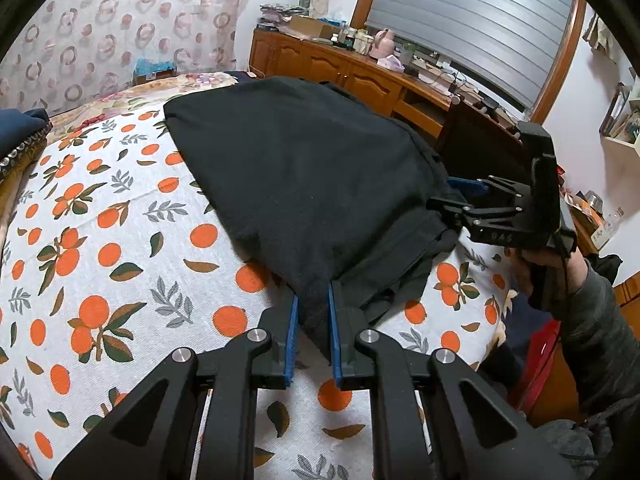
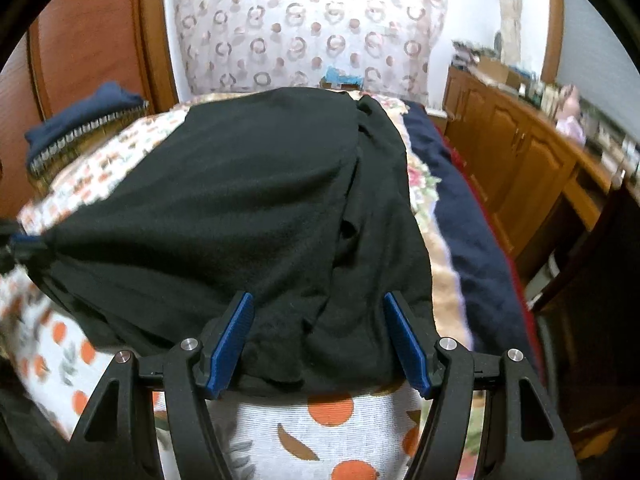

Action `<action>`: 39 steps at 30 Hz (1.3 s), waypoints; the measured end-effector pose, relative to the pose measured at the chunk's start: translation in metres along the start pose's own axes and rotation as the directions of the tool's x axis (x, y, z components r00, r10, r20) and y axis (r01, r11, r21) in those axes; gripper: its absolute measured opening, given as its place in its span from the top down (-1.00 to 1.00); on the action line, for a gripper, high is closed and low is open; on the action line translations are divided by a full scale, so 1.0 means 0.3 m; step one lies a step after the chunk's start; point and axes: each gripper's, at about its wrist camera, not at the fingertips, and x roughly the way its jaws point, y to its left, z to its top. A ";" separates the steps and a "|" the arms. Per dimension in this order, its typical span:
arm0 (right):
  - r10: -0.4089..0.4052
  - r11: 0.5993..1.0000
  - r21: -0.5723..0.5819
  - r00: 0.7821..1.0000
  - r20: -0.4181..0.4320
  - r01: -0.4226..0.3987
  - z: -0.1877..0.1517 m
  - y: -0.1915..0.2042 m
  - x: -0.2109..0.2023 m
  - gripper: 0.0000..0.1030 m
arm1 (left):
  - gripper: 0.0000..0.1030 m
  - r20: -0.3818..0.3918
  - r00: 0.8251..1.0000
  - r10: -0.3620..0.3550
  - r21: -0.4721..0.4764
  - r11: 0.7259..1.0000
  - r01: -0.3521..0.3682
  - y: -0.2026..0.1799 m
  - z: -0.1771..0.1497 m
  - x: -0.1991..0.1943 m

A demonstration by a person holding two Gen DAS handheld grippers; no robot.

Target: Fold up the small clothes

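My left gripper point(image 1: 312, 300) is nearly closed, its blue pads point(image 1: 293, 340) pinching a corner of the black garment point(image 1: 296, 168) at the lower middle of the left wrist frame. My right gripper point(image 2: 320, 312) stands wide, its jaws framing the garment's near edge at the lower middle of its own frame; the cloth bunches between them, but I cannot tell whether the pads press on it.

The garment lies spread across the orange-print bedsheet point(image 1: 100, 240), filling the centre of both views.

The left wrist view alone shows my right gripper from the side at the right edge, at the cloth's other corner, with my hand point(image 1: 536, 264) behind it. Only the right wrist view shows a dark blue blanket point(image 2: 472, 216) along the bed's right side, and my left gripper's tip at the far left.
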 end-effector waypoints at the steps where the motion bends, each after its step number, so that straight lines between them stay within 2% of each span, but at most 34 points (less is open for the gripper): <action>1: -0.005 1.000 0.002 1.000 0.005 0.005 -0.001 -0.001 -0.002 -0.30 | 0.72 0.003 1.000 -0.005 0.005 1.000 0.005 -0.006 0.001 -0.002; 4: 0.031 0.999 -0.011 0.999 0.007 -0.031 0.002 0.004 -0.010 0.15 | 0.72 0.033 0.999 -0.034 0.006 0.999 0.034 -0.013 0.015 -0.024; 6: 0.040 0.999 -0.026 0.999 0.012 -0.040 0.000 0.008 -0.021 0.35 | 0.72 0.061 0.997 -0.037 0.015 0.999 0.036 -0.017 0.034 -0.043; 7: 0.037 0.999 -0.029 0.999 0.013 -0.036 0.001 0.006 -0.024 0.59 | 0.72 0.071 0.996 -0.047 0.014 0.999 0.046 -0.020 0.047 -0.050; 10: 0.048 0.999 -0.024 0.999 0.012 -0.048 0.004 -0.009 -0.031 0.75 | 0.72 0.091 0.993 -0.069 0.017 0.998 0.067 -0.025 0.082 -0.070; 14: 0.084 0.996 -0.025 0.995 0.053 -0.083 0.069 -0.034 -0.103 0.78 | 0.72 0.136 0.987 -0.091 0.013 0.996 0.090 -0.006 0.175 -0.106; 17: 0.102 0.995 -0.033 0.989 0.108 -0.099 0.174 -0.070 -0.171 0.78 | 0.72 0.172 0.982 -0.082 -0.003 0.996 0.084 0.039 0.257 -0.118; 20: 0.113 0.993 -0.059 0.985 0.128 -0.106 0.285 -0.092 -0.169 0.78 | 0.72 0.185 0.980 -0.066 -0.043 0.996 0.075 0.112 0.339 -0.098; 27: 0.125 0.988 -0.104 0.988 0.093 -0.115 0.495 -0.096 -0.016 0.78 | 0.72 0.152 0.988 0.013 -0.111 0.994 0.004 0.265 0.477 0.020; 34: 0.161 0.986 -0.056 0.985 0.053 -0.158 0.631 -0.146 0.188 0.76 | 0.72 0.104 0.993 0.051 -0.157 0.987 -0.034 0.377 0.547 0.131; 36: 0.168 0.985 -0.044 0.984 0.057 -0.166 0.643 -0.150 0.209 0.69 | 0.72 0.092 0.994 0.059 -0.167 0.985 -0.043 0.396 0.553 0.161; 38: 0.148 0.989 -0.036 0.986 0.079 -0.146 0.660 -0.160 0.232 0.41 | 0.72 0.084 0.995 0.057 -0.167 0.985 -0.042 0.403 0.561 0.183; 39: 0.138 0.990 -0.032 0.986 0.097 -0.135 0.664 -0.166 0.235 0.35 | 0.72 0.082 0.995 0.052 -0.168 0.985 -0.038 0.409 0.563 0.195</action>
